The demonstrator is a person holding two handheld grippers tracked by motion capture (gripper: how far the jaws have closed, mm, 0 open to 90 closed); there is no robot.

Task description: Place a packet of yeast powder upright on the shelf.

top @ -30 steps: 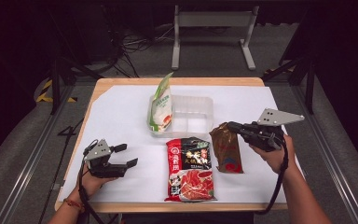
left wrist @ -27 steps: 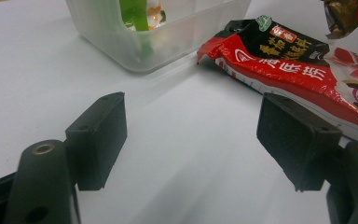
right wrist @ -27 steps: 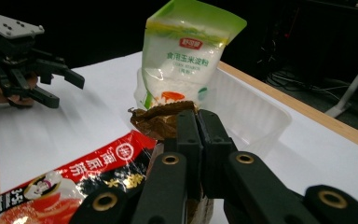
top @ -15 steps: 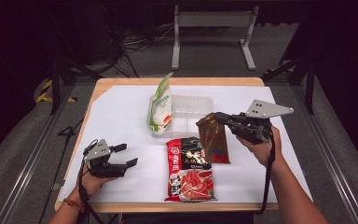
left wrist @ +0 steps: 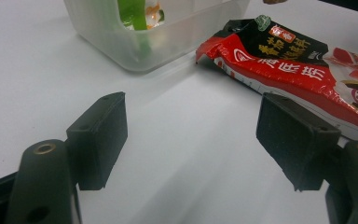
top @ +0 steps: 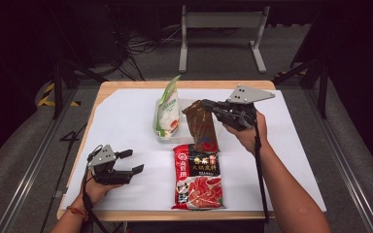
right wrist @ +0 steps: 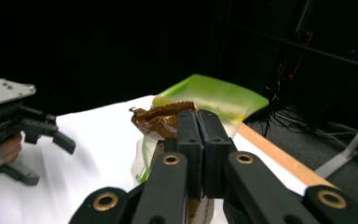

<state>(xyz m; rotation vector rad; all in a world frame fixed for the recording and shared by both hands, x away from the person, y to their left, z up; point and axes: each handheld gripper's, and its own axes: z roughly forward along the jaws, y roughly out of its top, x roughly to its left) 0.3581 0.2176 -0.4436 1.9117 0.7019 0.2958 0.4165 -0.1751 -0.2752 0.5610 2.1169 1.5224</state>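
The right tool point(top: 205, 104) pinches the top of a brown pouch point(top: 201, 127) above the clear tub point(top: 161, 137), while the left tool point(top: 132, 161) rests spread on the near-left surface point(top: 126, 111).

Left gripper point(top: 126, 161) and right gripper point(top: 209, 105): black bodies, each wearing a grey three-cornered plate drilled with small holes. Blocky black fingers point(left wrist: 100, 137) are pivoting on brass-ringed pins. A black cable is trailing from each gripper. The forearms are showing bare; a red-orange band point(top: 76, 211) is circling the left wrist.
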